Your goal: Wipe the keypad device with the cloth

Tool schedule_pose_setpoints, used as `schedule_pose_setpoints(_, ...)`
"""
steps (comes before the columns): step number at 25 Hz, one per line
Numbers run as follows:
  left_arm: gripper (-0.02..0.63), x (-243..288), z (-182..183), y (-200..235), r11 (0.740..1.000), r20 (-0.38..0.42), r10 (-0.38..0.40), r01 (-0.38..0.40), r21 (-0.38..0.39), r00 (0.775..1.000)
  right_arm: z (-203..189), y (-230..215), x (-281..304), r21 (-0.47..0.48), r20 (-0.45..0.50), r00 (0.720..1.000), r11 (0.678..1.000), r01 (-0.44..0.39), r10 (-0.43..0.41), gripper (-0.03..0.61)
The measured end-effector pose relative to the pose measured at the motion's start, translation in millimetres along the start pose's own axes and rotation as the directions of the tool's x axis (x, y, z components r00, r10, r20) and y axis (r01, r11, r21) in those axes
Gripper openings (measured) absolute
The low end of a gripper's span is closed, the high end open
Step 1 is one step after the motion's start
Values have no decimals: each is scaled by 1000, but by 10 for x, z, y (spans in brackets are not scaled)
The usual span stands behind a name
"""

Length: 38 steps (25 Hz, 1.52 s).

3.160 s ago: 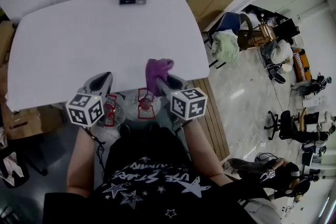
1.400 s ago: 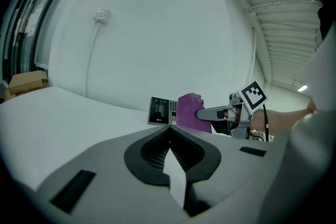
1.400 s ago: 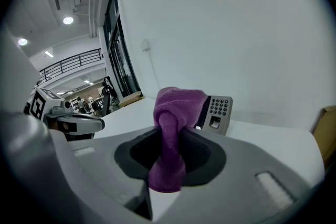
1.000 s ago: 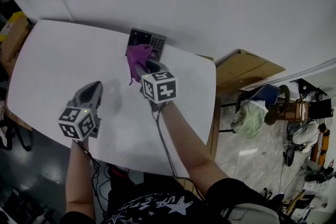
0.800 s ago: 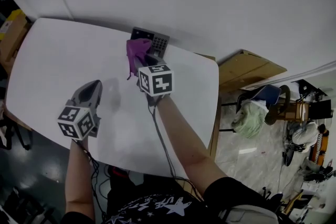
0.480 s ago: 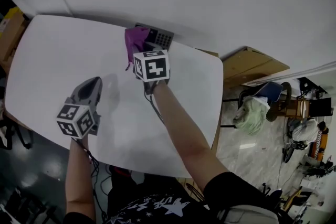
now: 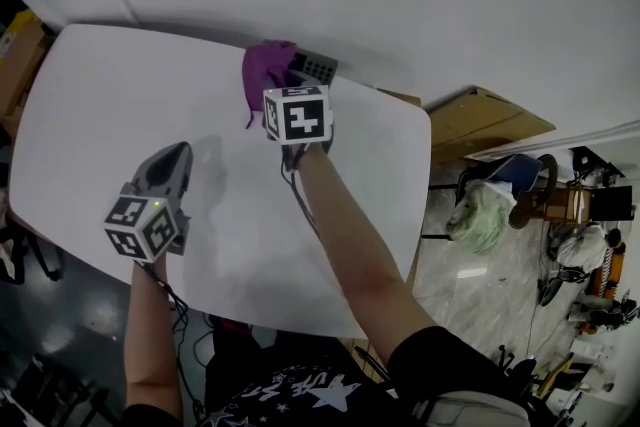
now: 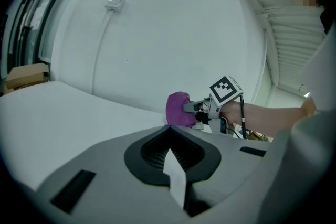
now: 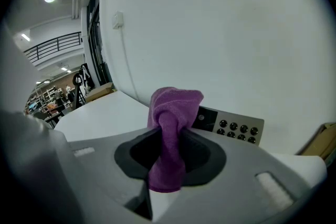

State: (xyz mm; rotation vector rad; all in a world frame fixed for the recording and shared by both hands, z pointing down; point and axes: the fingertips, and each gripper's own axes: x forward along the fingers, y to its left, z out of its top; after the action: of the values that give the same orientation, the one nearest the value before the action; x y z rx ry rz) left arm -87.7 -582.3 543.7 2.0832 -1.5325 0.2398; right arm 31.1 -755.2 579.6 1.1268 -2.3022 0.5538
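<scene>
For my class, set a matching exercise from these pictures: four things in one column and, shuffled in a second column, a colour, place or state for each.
Column 1
1. cloth
2. keypad device
3. left gripper
4. right gripper

Column 2
A. jaws together, nothing between them
B. purple and bunched up
C. jaws clamped on the cloth
D. dark, with round buttons, at the far edge of the table, partly hidden by the cloth

Pairs: 1-B, 2-D, 3-A, 4-C
</scene>
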Motion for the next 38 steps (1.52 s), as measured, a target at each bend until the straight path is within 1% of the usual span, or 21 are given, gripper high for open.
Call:
schedule_pose_setpoints(4,6,42,-9,-48,1000,-6,-8,8,-7,1000,-40,-102,-107,15,1,1000,1000,14,-14,95)
schedule_pose_setpoints(12,6,218,-46,-267,998,-14,-57,57,-9,998,-166,-350,-305,44,5,999,998,43,-43,95)
schedule_pose_setpoints(23,6,413,-203,-599,992,-24,-128,128,-21,991,-426,-724,-578,75,-10,995,992,103,-102,95)
schedule_pose_setpoints(27,6,399,-238,-693,989,-26,-147,147,-19,989,-561,-845,-709,105,-23,992,986,129,-128,96)
schedule_pose_setpoints(31,6,265,-217,-682,988,-23,-152,152,-11,988,-480,-743,-837,146,25,994,984,98,-103,96)
schedule_pose_setpoints(38,6,-47,-268,-682,986,-17,-168,168,-1,986,-490,-510,-1128,167,58,992,981,101,-112,96)
